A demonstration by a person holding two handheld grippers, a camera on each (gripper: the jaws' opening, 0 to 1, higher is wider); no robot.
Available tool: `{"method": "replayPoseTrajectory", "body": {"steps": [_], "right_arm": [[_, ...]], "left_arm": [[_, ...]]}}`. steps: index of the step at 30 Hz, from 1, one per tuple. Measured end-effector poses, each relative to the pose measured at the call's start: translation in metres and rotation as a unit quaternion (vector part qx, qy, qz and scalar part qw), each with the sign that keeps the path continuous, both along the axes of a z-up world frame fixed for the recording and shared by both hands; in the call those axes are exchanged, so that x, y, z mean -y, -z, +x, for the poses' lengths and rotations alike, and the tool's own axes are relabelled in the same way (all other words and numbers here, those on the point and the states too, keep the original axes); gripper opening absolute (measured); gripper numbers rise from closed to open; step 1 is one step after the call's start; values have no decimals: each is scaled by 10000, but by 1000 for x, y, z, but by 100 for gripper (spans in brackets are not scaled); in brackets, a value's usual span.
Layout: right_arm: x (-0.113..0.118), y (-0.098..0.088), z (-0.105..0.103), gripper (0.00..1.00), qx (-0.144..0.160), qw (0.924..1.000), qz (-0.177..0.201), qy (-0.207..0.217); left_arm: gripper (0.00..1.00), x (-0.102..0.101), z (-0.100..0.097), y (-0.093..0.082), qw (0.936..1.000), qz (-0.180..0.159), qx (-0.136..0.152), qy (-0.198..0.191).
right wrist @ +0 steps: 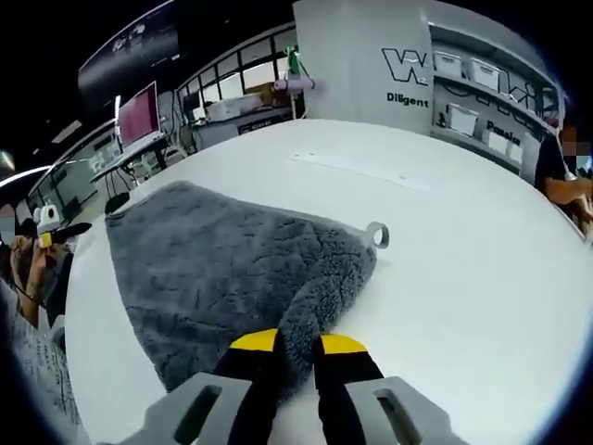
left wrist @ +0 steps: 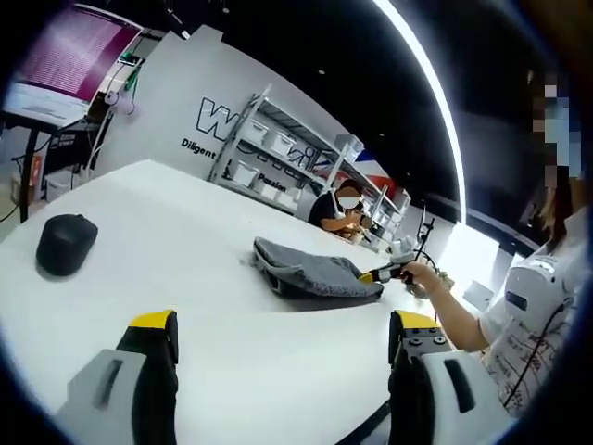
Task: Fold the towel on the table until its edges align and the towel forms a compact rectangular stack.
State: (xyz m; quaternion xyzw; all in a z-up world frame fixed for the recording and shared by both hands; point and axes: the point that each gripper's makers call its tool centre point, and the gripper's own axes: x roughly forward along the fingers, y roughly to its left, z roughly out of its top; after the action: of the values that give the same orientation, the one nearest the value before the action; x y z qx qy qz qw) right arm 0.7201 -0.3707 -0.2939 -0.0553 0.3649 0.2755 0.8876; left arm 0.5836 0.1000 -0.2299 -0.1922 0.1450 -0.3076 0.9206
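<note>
Already partly folded, the grey plush towel (right wrist: 232, 269) lies in a doubled, roughly triangular heap on the white desk (right wrist: 463, 250), close to the desk's near edge where the person stands. A small grey hanging loop (right wrist: 377, 234) sticks out from one corner of the towel, flat on the desk. In the right gripper view the right gripper (right wrist: 296, 345) has its yellow-tipped jaws drawn close together on a ridge of the towel's near edge, so it appears to be clenched on a pinch of fabric. In the left gripper view the same towel shows as a low, thick bundle with its layers slightly offset, and the right gripper reaches it from the person's side.

The left gripper (left wrist: 287, 324) hangs above bare desk, well apart from the towel, its jaws spread wide and holding nothing. A black computer mouse (left wrist: 66, 244) sits toward the far left part of the desk, well clear of the towel.

The risk I see is that a one-sided pull could drag the whole bundle across the smooth desk instead of folding it, since nothing pins the opposite side. The pinch also looks shallow, so the plush layer might slip free, and the offset edges would then stay misaligned.
</note>
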Motion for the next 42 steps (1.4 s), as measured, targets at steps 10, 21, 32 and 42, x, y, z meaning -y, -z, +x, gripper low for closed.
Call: {"method": "replayPoseTrajectory", "body": {"steps": [10, 21, 32, 42], "right_arm": [[18, 2, -3, 15, -76, 9999, 61, -29], [35, 1, -9, 15, -89, 9999, 29, 73], [49, 2, -9, 15, -128, 9999, -24, 114], [61, 2, -9, 16, -124, 9998, -150, 104]], "left_arm": [[99, 4, 0, -2, 10000, 12, 24, 5], [99, 6, 1, -5, 10000, 1, 66, 32], [99, 10, 1, -11, 9999, -77, 125, 74], [99, 9, -1, -12, 9999, -55, 126, 61]]}}
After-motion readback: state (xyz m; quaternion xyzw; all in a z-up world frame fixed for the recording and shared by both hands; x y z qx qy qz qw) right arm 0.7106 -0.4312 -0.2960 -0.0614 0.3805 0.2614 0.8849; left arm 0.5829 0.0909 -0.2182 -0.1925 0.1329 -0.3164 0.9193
